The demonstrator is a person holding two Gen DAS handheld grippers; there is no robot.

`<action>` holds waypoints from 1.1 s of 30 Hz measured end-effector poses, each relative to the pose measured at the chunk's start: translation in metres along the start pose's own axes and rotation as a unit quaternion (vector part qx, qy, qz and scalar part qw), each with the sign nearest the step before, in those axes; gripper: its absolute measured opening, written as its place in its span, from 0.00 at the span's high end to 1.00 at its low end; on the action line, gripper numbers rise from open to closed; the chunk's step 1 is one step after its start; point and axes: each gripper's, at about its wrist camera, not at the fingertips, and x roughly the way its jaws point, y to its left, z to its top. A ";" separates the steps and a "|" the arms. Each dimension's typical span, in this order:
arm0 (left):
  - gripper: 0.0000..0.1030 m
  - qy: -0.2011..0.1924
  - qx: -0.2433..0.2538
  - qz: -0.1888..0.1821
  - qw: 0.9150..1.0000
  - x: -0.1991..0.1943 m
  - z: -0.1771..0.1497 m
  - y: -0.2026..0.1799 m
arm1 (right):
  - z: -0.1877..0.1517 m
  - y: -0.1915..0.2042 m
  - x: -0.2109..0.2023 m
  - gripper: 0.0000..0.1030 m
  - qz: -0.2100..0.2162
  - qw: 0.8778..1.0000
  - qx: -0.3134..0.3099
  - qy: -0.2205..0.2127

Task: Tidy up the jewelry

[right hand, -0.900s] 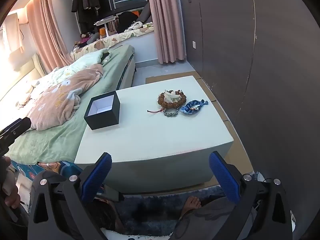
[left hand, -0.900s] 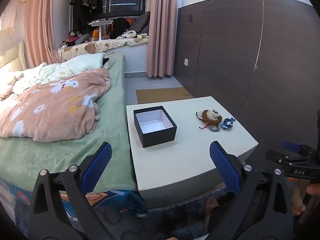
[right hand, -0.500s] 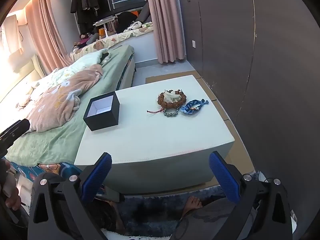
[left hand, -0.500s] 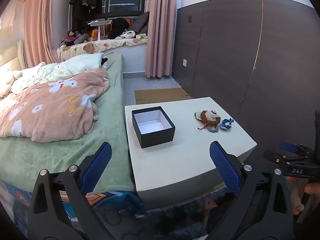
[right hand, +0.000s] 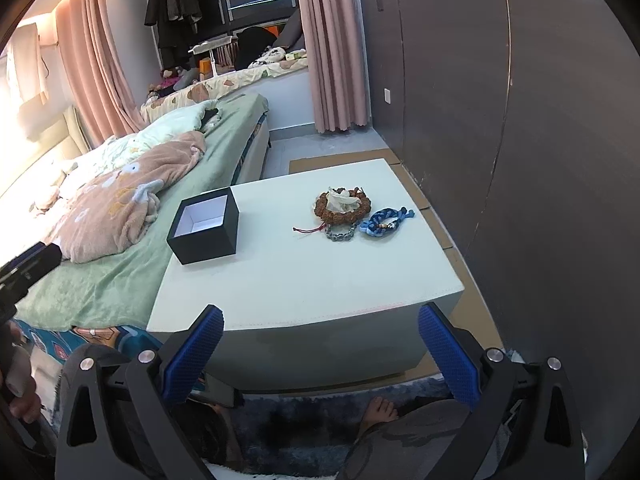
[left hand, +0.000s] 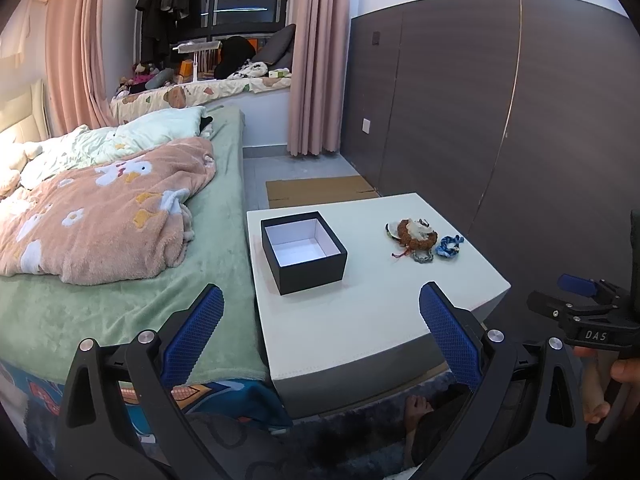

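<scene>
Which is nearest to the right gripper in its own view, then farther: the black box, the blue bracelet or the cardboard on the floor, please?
1. black box, left on the table.
2. blue bracelet, on the right; close to the box's range.
3. cardboard, beyond the table.

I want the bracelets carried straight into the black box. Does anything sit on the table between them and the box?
Nothing visible does. Only bare white table lies between the jewelry pile with the blue braided bracelet and the open black box, which looks empty. Both grippers hang open, short of the table.
</scene>
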 end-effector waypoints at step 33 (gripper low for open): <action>0.05 -0.006 -0.002 -0.003 1.000 -0.008 0.001 -0.004 | 0.002 0.002 0.000 0.07 -0.007 1.000 0.001 -0.010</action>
